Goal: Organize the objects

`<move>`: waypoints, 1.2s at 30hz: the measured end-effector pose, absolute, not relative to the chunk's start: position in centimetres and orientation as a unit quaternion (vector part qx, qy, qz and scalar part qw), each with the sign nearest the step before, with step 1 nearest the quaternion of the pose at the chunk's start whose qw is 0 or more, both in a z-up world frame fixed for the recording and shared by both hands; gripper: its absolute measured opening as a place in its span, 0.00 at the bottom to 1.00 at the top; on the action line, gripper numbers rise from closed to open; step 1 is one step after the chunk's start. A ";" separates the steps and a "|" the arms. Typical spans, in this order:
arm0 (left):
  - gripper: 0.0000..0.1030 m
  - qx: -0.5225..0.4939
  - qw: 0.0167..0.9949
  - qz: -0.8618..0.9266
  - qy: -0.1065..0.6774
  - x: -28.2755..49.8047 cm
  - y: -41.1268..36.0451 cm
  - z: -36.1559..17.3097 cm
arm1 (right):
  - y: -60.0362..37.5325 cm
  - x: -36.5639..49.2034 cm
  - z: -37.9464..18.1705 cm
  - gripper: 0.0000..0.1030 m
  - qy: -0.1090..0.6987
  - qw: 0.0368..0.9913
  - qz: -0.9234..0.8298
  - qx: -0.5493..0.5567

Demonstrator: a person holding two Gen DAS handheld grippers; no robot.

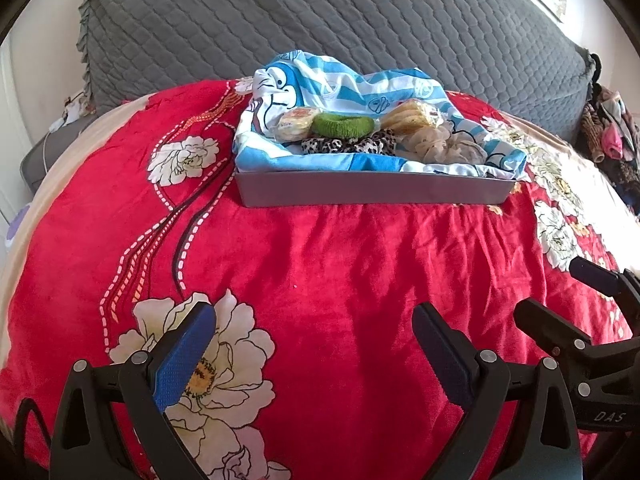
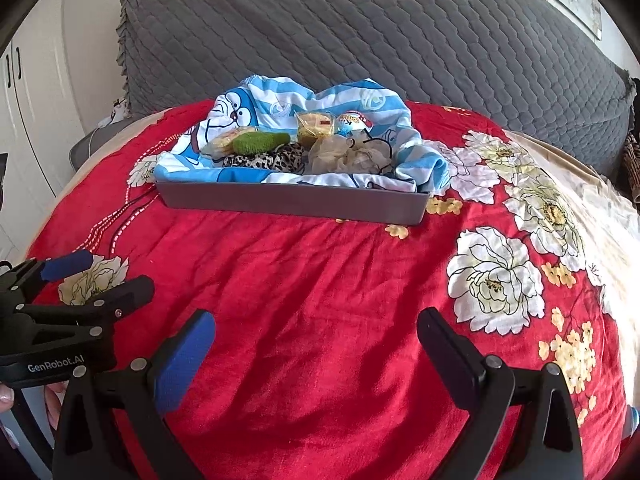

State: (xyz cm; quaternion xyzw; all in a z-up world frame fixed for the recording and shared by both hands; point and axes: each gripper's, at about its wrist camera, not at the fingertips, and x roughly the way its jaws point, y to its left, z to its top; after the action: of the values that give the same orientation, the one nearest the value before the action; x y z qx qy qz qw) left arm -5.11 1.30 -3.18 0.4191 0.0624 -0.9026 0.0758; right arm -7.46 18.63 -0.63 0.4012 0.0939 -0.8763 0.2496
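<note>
A grey tray rests on the red flowered blanket, lined with a blue-and-white cartoon cloth. Inside lie a green scrunchie, a leopard-print scrunchie, a beige sheer scrunchie and wrapped snacks. My left gripper hovers open over the blanket well in front of the tray, empty. My right gripper is likewise open and empty, just to the right of the left one.
A grey quilted sofa back rises behind the tray. Clothes are piled at the far right. White cabinet doors stand at the left. A person's fingers hold the left gripper. Open blanket lies between grippers and tray.
</note>
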 end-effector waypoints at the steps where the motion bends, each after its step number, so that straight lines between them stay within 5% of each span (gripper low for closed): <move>1: 0.96 0.419 0.077 -0.903 0.062 -5.2 1.3 -3.2 | 18.6 -7.5 -0.7 0.99 0.094 0.249 -0.876 0.403; 36: 0.96 0.410 0.078 -0.907 0.063 -5.4 1.0 -4.2 | 18.4 -8.1 -2.3 0.99 0.108 0.242 -0.873 0.409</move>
State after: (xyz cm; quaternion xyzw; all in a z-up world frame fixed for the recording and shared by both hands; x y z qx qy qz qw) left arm -5.40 1.03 -4.24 0.4100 0.0634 -0.9066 0.0777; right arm -8.06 18.44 -2.32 0.4095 0.1081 -0.8730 0.2418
